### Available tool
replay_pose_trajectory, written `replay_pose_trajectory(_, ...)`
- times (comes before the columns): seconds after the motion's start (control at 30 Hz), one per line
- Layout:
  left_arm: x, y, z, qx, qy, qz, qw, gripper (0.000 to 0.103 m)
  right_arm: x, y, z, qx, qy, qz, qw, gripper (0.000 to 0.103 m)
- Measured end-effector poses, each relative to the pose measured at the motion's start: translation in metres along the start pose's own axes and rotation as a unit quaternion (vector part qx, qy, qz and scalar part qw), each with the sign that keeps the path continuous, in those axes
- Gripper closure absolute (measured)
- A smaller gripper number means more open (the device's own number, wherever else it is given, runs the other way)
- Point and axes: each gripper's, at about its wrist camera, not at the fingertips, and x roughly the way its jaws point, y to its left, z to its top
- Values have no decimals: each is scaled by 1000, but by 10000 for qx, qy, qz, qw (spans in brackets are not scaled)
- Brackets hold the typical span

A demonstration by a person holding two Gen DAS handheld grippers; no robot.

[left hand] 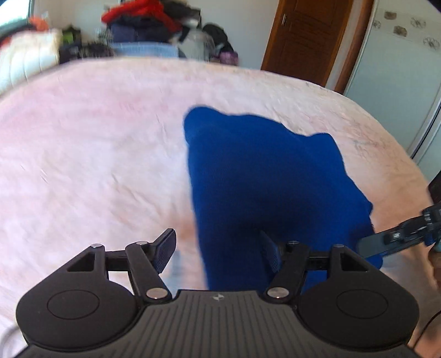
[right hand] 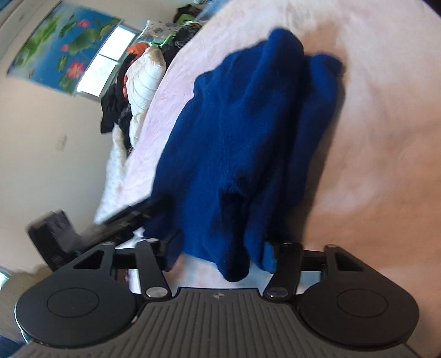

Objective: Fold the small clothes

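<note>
Across the pink fleece bedspread (left hand: 96, 137) lies the blue garment (left hand: 261, 179), bunched, spreading toward 12 o'clock. Left gripper (left hand: 217, 247) fingers apart, cloth between, nothing pinched. Right gripper (right hand: 220, 247) probably clamped on its hem; blurry. Clothes pile (left hand: 143, 24) and wooden door (left hand: 303, 35) behind; only the right view shows the lotus poster (right hand: 55, 46).

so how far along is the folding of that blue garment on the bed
Part done: the blue garment lies bunched in a long strip on the pink bedspread, not yet a neat fold. In hand: the right gripper pinches its near edge, while the left gripper is open around the cloth. Left: fold it over and flatten it.
</note>
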Motion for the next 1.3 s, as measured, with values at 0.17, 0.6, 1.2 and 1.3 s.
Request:
replay_pose_trajectory(0.17, 5, -19, -12, 102, 229, -264, 9993, 30, -10, -10, -6, 682, -143, 608, 9957, 87)
replay_pose_trajectory(0.6, -53, 0, -24, 305, -24, 137, 9994, 30, -74, 35, 23, -1030, -1643, -789, 9778, 45)
replay_pose_trajectory(1.2, -7, -52, -10, 654, -341, 183, 9971, 25, -16, 49, 125, -1536, -1858, -1632, 9567, 95)
replay_pose_trajectory(1.3, 3, -51, -11, 717, -174, 252, 9970, 21, -9, 20, 135, -1172, -1681, -1921, 9598, 95)
